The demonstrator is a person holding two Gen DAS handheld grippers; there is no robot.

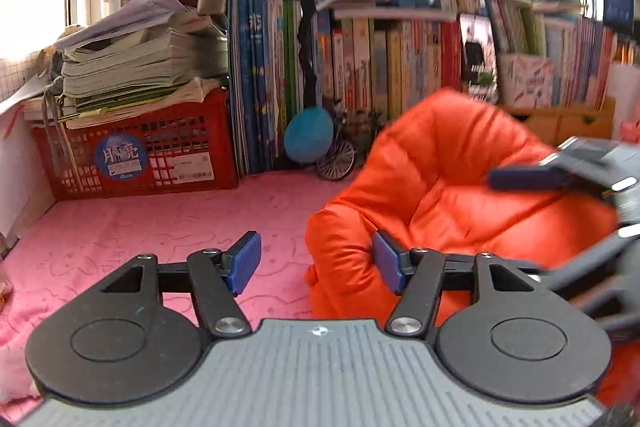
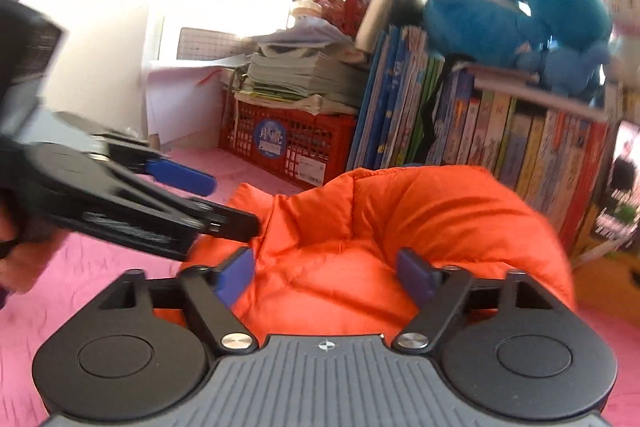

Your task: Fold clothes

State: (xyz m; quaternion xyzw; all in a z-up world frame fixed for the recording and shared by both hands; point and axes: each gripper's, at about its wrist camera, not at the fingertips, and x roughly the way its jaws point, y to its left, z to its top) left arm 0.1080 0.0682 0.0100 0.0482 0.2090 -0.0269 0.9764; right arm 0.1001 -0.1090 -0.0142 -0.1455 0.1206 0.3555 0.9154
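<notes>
Left gripper (image 1: 318, 263): mine, jaws spread, nothing pinched; right pad just at jacket edge.
Right gripper (image 2: 326, 277): mine, spread wide, jacket between pads, not pressed.
Orange jacket (image 2: 380, 227): bundled on pink cloth (image 1: 160, 227), before the books (image 1: 360, 67).
Next: judge fold loose; press flat, then check.

The puffy orange quilted jacket (image 1: 452, 203) runs out past the right edge of the left wrist view, its near side hidden behind the black gripper body. The right gripper (image 1: 520, 179) enters there motion-blurred, only one blue pad clear. In the right wrist view, the left gripper (image 2: 188, 179) and the blue plush toys (image 2: 516, 15) are blurred.
</notes>
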